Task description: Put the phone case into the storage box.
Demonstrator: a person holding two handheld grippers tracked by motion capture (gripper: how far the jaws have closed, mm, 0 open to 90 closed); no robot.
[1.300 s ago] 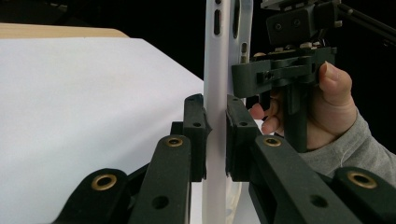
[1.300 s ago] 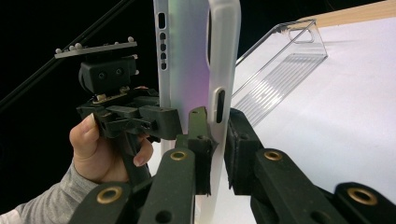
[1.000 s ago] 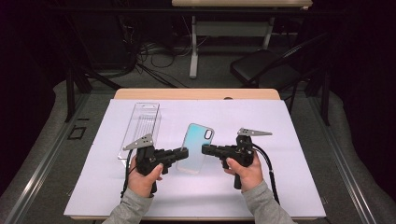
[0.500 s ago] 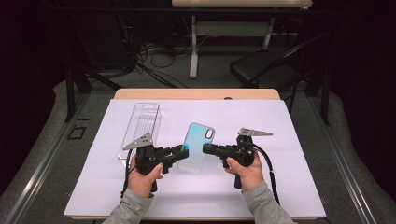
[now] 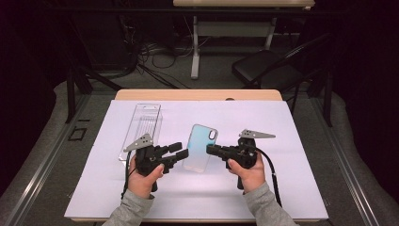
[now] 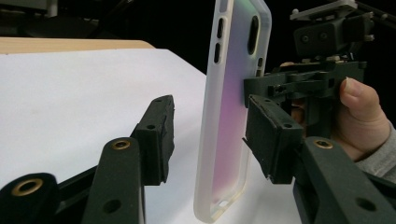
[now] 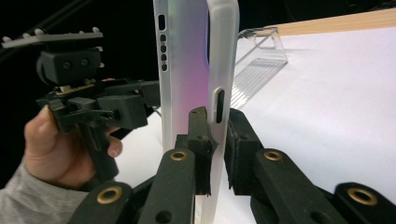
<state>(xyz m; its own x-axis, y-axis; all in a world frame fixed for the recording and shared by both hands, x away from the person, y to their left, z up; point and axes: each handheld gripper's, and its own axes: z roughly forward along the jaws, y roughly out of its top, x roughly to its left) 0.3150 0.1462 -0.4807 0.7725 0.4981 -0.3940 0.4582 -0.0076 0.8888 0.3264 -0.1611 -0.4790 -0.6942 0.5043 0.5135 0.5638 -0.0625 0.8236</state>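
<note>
Translucent phone case point(image 7: 196, 70) — top cut off, right hand-held gripper point(image 7: 215, 140) clamped.

Phone case point(image 5: 201, 147): on the white sheet point(image 5: 291, 141) covering the table point(image 5: 197, 94), between left gripper point(image 5: 176, 153) and right gripper point(image 5: 212, 149), its edge inside the right jaws. Clear tray point(image 5: 143, 126): on the sheet, beyond the left gripper, apart from the case.

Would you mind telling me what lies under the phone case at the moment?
Under the phone case lies the white table cover; the patch it covers is hidden. The right hand-held gripper clamps its edge, and the left hand-held gripper has just been opening around it.
</note>
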